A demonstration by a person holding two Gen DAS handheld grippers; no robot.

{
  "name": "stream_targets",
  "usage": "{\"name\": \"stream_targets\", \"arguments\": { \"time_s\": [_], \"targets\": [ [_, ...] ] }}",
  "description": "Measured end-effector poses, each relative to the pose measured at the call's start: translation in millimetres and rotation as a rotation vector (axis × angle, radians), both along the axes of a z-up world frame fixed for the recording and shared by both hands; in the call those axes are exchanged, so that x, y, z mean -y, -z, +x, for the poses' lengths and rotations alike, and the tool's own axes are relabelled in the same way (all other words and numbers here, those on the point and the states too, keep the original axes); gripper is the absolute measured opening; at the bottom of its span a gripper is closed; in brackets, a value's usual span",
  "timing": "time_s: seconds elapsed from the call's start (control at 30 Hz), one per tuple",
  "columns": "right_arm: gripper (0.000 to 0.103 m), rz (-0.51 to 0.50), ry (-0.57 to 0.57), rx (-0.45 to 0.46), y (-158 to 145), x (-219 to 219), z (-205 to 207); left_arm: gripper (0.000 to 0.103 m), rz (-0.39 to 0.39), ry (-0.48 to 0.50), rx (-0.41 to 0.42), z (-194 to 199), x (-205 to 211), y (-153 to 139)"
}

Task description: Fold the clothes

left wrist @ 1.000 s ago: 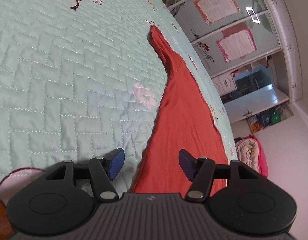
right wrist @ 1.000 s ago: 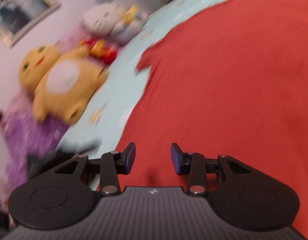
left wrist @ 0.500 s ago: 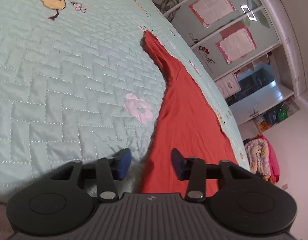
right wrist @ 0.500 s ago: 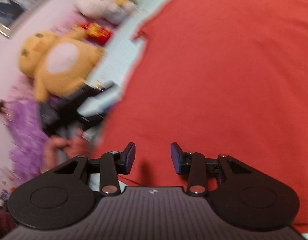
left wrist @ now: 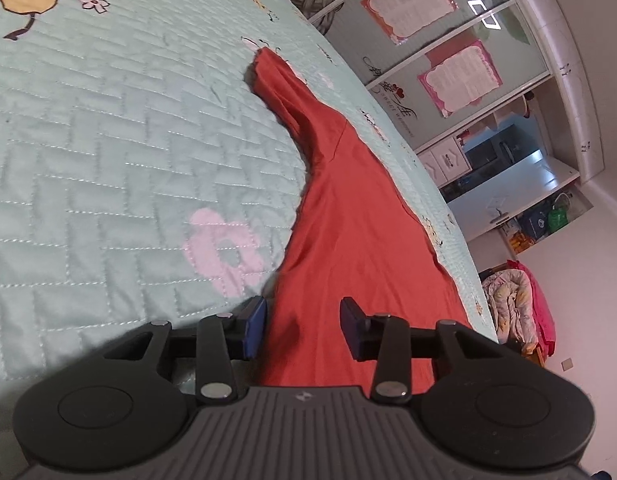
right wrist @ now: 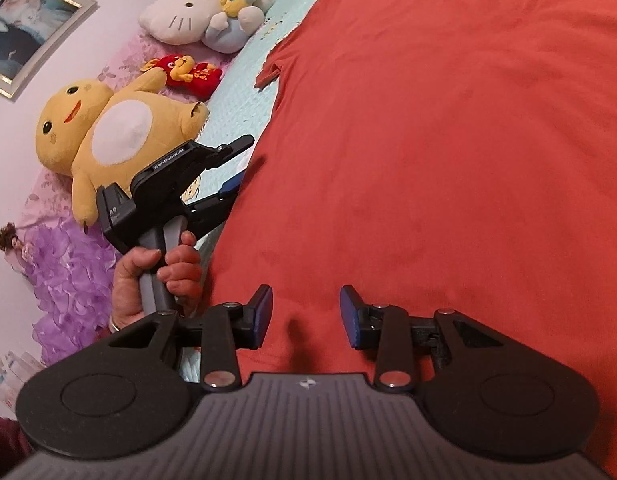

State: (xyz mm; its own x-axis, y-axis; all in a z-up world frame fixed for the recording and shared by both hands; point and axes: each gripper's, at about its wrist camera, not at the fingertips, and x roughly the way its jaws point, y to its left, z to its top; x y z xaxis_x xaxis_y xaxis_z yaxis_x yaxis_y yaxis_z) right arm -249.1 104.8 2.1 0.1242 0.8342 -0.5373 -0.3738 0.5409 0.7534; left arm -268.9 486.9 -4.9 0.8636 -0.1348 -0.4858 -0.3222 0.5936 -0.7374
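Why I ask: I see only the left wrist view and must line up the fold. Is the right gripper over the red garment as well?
Observer: Yes. The right gripper hovers over the broad body of the red garment, jaws apart, nothing pinched.
Operator: How does my left gripper sit, seen from there?
Observer: The left gripper is at the garment's side edge, one finger above the other. I cannot tell whether it touches the cloth.
Operator: Anything close behind it?
Observer: A yellow plush toy lies just beyond it, off the garment.
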Motion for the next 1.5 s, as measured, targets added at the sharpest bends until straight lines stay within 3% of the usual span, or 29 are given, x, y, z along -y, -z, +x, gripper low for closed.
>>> {"name": "stream_targets", "arguments": {
  "time_s": [0.17, 0.27, 0.4, 0.53, 0.63, 0.8, 1.1, 1.23, 1.5],
  "targets": [
    [0.039, 0.020, 0.001, 0.063, -16.2, -20.1, 10.2, 0.027, 0.053, -0.023, -0.032, -0.7, 5.1, 1.0],
    [0.036, -0.046, -0.023, 0.028, -6.4, -38.3, 16.6, 0.027, 0.048, -0.034, -0.040, -0.9, 5.6, 0.6],
    [0.037, -0.111, -0.055, 0.128, -26.3, -51.0, 9.8, 0.027, 0.072, -0.037, -0.084, 4.5, 8.3, -6.1],
    [0.037, -0.132, -0.032, 0.289, -57.9, -59.2, 7.6, 0.029, 0.139, -0.033, -0.137, 13.0, 17.1, -15.8],
    [0.046, -0.184, -0.006, 0.356, -62.2, -71.5, 11.1, 0.030, 0.179, -0.038, -0.148, 14.3, 23.8, -17.3],
    [0.048, -0.345, -0.002, 0.268, -31.2, -96.2, 20.5, 0.031, 0.216, -0.025, -0.171, 17.8, 27.5, -19.4],
    [0.048, -0.335, 0.011, 0.401, -55.5, -112.0, 9.8, 0.040, 0.227, -0.003, -0.179, 21.7, 30.2, -22.3],
    [0.048, -0.426, -0.035, 0.344, -34.0, -127.3, 10.0, 0.043, 0.234, 0.007, -0.177, 22.7, 32.1, -22.5],
    [0.048, -0.351, -0.020, 0.394, -51.8, -135.1, 3.5, 0.043, 0.226, 0.019, -0.174, 22.3, 29.5, -22.6]
  ]
}}
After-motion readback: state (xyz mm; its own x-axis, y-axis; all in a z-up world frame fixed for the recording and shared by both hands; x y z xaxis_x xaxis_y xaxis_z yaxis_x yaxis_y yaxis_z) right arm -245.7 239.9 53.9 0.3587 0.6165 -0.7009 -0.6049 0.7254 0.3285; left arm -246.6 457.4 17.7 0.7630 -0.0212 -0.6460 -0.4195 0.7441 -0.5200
